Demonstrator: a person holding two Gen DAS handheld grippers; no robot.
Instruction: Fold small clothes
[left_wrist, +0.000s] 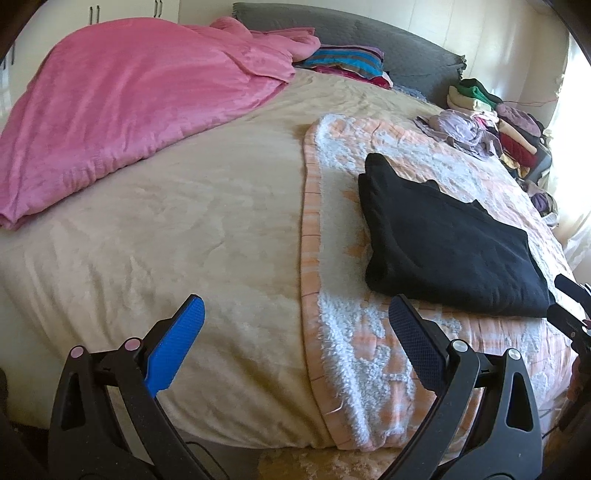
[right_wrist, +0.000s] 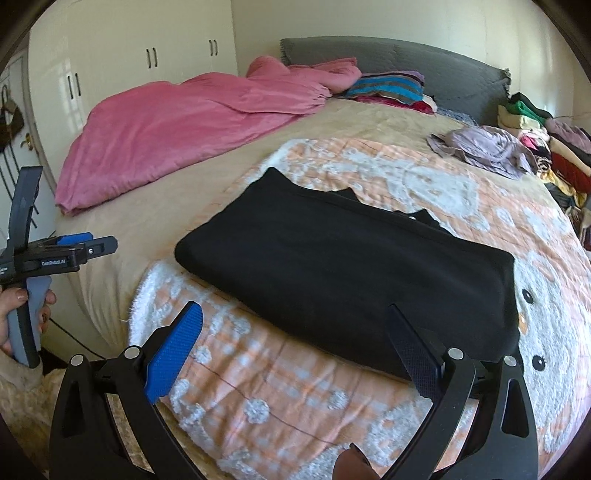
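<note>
Both jaws stand wide and empty: right gripper just before the folded black garment, left gripper over bare beige bedspread. "GenRobot.AI" marks the left handle. Garment lies on an orange-white fleecy blanket; crumpled pink duvet beyond.

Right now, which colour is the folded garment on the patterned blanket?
Black folded garment, plain; best seen in the right wrist view.

"GenRobot.AI" on left gripper
</note>
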